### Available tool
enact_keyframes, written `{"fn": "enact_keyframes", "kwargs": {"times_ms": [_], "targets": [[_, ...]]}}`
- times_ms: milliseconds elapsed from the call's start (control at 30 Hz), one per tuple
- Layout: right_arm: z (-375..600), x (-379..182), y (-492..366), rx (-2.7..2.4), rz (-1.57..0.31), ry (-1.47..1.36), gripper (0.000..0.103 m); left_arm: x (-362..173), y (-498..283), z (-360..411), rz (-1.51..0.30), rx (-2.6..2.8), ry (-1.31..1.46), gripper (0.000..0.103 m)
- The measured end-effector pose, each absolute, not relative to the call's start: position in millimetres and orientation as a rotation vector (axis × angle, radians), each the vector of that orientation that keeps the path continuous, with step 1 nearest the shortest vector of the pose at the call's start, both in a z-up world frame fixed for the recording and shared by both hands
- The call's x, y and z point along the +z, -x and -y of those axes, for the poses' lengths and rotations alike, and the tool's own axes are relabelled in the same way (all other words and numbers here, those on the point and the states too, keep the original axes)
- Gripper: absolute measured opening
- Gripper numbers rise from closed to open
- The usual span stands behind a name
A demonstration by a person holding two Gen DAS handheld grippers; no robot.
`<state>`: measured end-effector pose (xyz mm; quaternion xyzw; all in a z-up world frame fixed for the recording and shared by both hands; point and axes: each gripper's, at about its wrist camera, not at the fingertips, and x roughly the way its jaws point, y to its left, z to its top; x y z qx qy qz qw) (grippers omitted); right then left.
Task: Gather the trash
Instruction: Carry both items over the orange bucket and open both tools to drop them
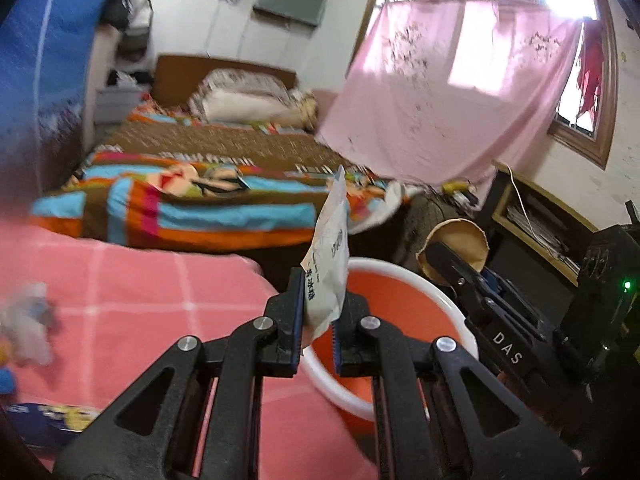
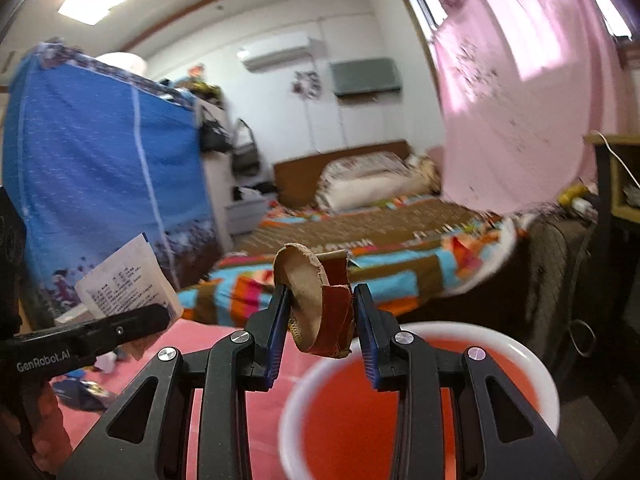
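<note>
left gripper (image 1: 318,320): clamped on packet (image 1: 329,276) | right gripper (image 2: 320,328): clamped on cardboard (image 2: 316,304) | both over bin (image 2: 536,364)

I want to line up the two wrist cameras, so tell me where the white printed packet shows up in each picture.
Left wrist view: the white printed packet stands upright at centre, clamped in the left hand-held gripper, in front of the bucket.
Right wrist view: the packet is at the left edge, sticking up from that gripper seen side-on.
Shared landmark: the orange bucket with a white rim, low in both pictures.
</note>
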<state>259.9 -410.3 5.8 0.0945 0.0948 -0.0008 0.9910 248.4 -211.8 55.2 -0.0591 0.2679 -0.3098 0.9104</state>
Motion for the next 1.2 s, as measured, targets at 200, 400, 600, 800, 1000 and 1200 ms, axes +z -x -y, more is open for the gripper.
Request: {"fn": "enact_keyframes", "kwargs": {"times_ms": [200, 400, 600, 800, 1000, 1200], "targets": [[432.0, -7.6, -259.6, -0.067, -0.258, -0.218, 0.033, 43.2, -265.5, 249.2, -0.688, -0.674, 0.124, 0.016], [450.7, -15.5, -256.7, -0.099, -0.307, -0.271, 0.038, 31.9, -279.9, 268.6, -0.788, -0.684, 0.158, 0.017], [461.6, -17.3, -260.4, -0.125, -0.34, -0.309, 0.044, 28.5, -285.7, 277.4, -0.804, -0.677, 0.177, 0.031], [466.4, -17.8, -260.2, -0.145, -0.352, -0.32, 0.048, 31.6, -283.5, 267.7, -0.764, -0.65, 0.193, 0.04], [462.8, -14.4, -261.0, -0.152, -0.346, -0.316, 0.063, 38.1, -279.1, 247.5, -0.709, -0.593, 0.202, 0.053], [459.8, -13.4, -264.4, -0.153, -0.345, -0.323, 0.075, 45.1, -276.4, 227.7, -0.671, -0.553, 0.221, 0.063]]}}
